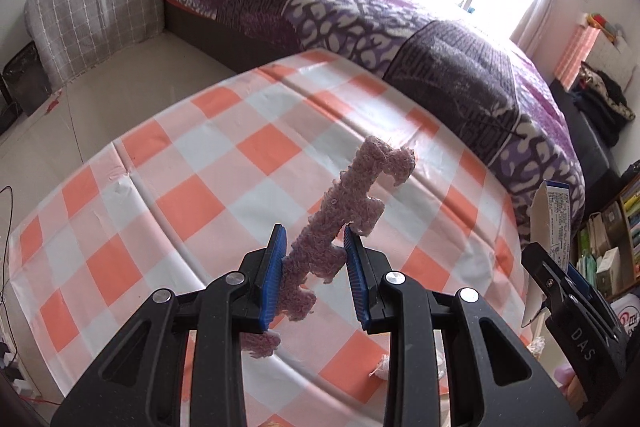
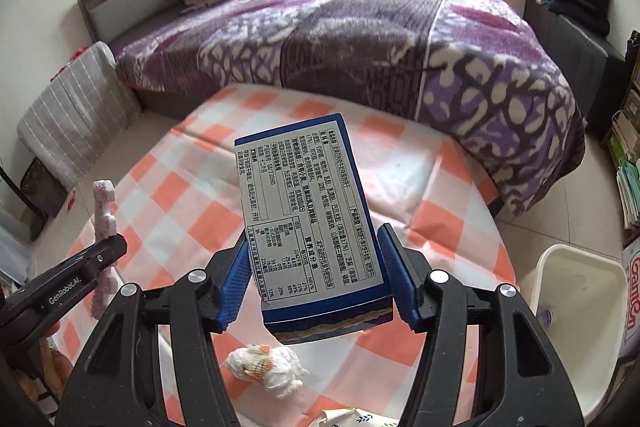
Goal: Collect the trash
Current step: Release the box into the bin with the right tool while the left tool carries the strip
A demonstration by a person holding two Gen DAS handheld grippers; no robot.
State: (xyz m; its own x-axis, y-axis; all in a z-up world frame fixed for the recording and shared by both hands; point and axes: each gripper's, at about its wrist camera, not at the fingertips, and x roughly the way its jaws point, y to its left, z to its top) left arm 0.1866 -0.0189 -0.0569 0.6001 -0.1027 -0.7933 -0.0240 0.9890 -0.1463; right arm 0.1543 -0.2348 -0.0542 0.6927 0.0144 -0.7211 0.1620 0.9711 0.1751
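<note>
I've got the left gripper [image 1: 316,255] clamped on the pink foam strip [image 1: 340,215], right gripper [image 2: 316,271] clamped on the blue carton [image 2: 308,211], both held above the checkered table [image 1: 208,187]. Crumpled tissue [image 2: 264,367] lies on it; white bin [image 2: 580,303] at right.

A crumpled wad [image 2: 264,367] lies on the table [image 2: 440,163], bin [image 2: 580,291] right, bed [image 2: 360,39] behind.
</note>
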